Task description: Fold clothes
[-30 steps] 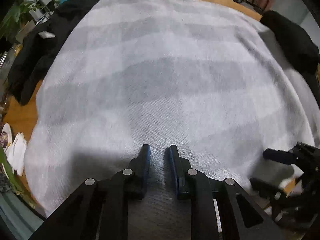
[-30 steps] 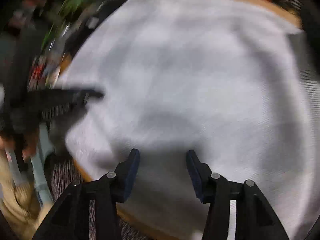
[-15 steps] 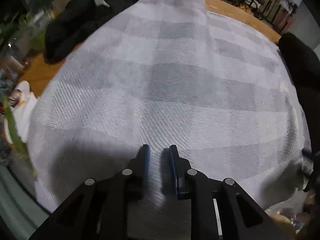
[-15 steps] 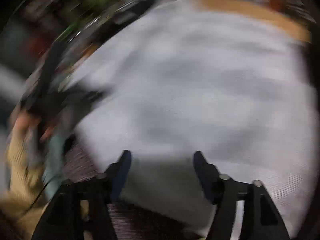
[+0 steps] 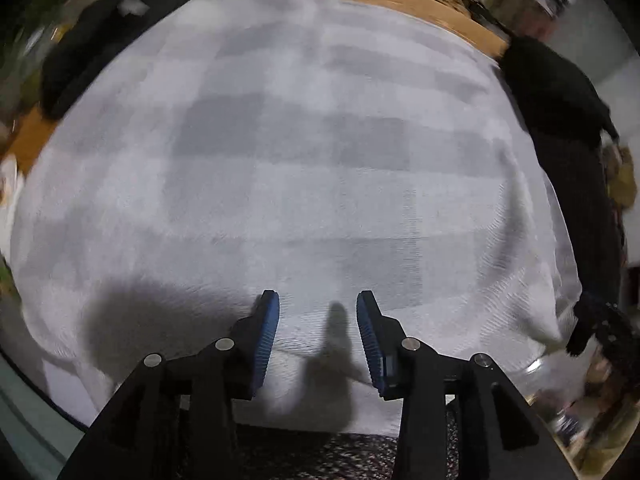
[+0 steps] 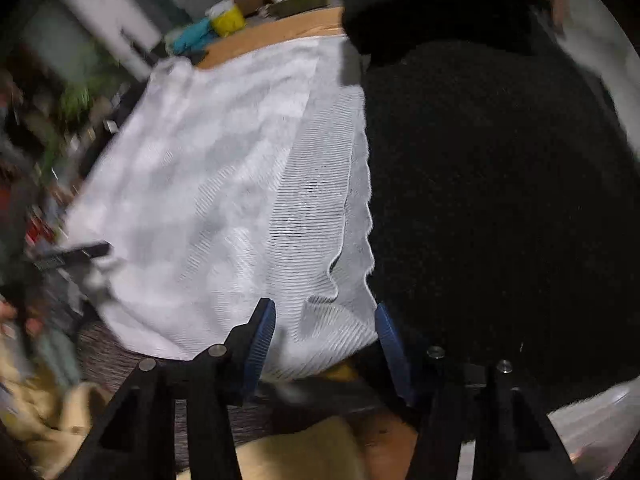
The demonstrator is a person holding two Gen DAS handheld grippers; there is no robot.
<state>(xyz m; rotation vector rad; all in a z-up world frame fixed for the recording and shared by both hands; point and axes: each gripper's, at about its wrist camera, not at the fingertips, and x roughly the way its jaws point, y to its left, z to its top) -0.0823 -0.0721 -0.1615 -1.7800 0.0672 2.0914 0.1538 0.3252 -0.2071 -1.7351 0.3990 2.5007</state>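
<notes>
A white and grey checked cloth [image 5: 304,160] lies spread over the wooden table [image 5: 400,0]. My left gripper [image 5: 317,300] hangs over the cloth's near edge. Its jaws are opening and hold nothing, with only flat cloth and their shadow below. In the right wrist view the same cloth [image 6: 224,184] ends in a wavy side edge against a black fleece garment [image 6: 500,180]. My right gripper [image 6: 324,308] points down at that near corner. Its jaws are closing with the corner showing between them, and the pads are clear of the cloth.
The black fleece garment [image 5: 556,92] lies at the cloth's right side and a second black garment [image 5: 84,52] at the far left. A yellow tub [image 6: 228,20] and clutter stand at the table's back. Beige fabric [image 6: 304,452] sits below the table's near edge.
My left jaws, nearly together before, now stand apart over the cloth. My right gripper has swung right along the near edge, from the cloth's middle to its corner beside the black fleece.
</notes>
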